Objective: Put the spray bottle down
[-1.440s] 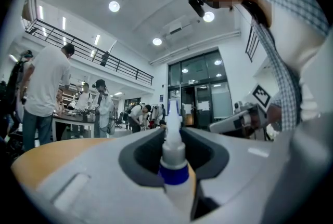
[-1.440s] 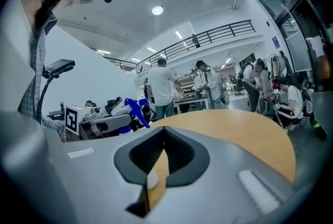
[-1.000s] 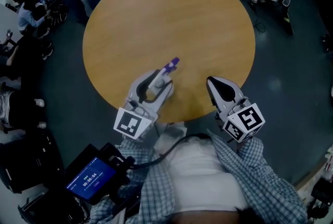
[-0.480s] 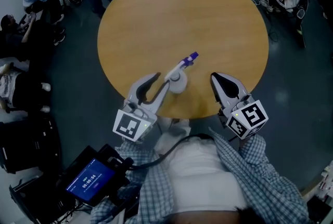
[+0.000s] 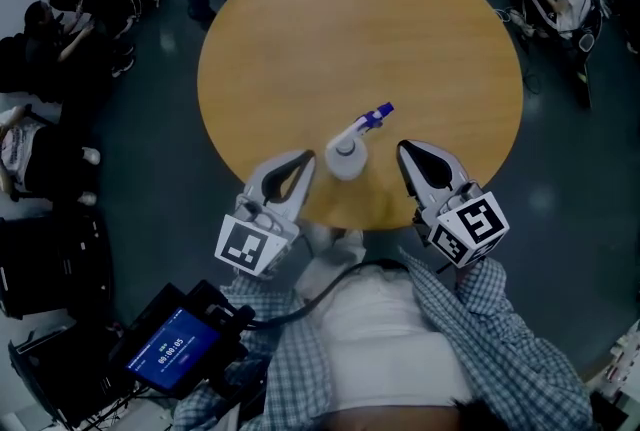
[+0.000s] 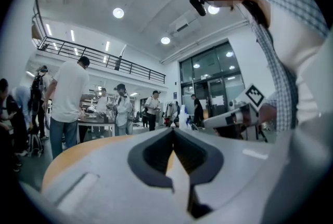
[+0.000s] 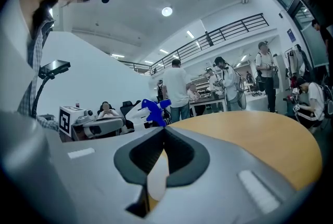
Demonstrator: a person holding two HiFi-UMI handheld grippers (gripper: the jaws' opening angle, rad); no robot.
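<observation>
Bench (image 5: 420, 9): a big round wooden top is seen from above. Nearly all of it is bare. Only the near edge is being used, most likely because it is closest to the person and easy to reach.

Left hand-held gripper (image 5: 303, 162): its jaws are closed tight and nothing is held between them. It is kept level at the near edge of the bench, just beside the spray bottle but apart from it. The bottle is not touched, so it can be left to stand alone.

Right hand-held gripper (image 5: 405, 152): its jaws are closed too, and they are empty. It is held on the other side of the bottle, near it but not touching. No help seems to be needed from it, so it is kept out of the way.

Spray bottle (image 5: 346, 157): it is stood upright on the bench, close to the near edge and between the two grippers. It is held by nothing and rests on its flat bottom. Going by this, the task looks done.

Blue spray head (image 5: 380, 112): it is pointed away from the person, up and to the right in the head view. It is also seen past the closed jaws in the right gripper view.
</observation>
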